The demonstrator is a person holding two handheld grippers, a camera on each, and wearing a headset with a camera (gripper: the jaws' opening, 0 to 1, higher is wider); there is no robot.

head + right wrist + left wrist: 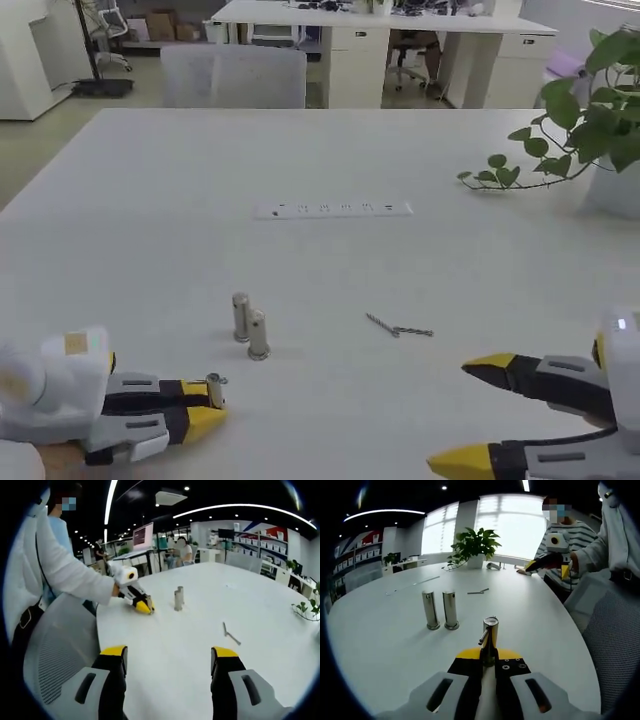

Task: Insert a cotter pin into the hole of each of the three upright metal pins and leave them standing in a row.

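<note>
The left gripper (210,403) is pressed together on one metal pin (490,630), held upright over the white table (330,150). A cotter pin (483,638) appears to sit through its cross hole, though the wire is too small to tell how far through it goes. The two other metal pins (250,325), smooth bright steel cylinders with flared feet, stand just beside each other at 1 o'clock from that gripper, near it. The right gripper (448,415) is spread wide and carries nothing. The loose cotter pins (400,328), thin grey wire, lie flat at 11 o'clock from it, their long axis running roughly 10 to 4 across the head view. The right gripper is plainly the nearer, so the next pick likely falls to it, and wire this thin on a hard, smooth top will want a low, careful pinch
</note>
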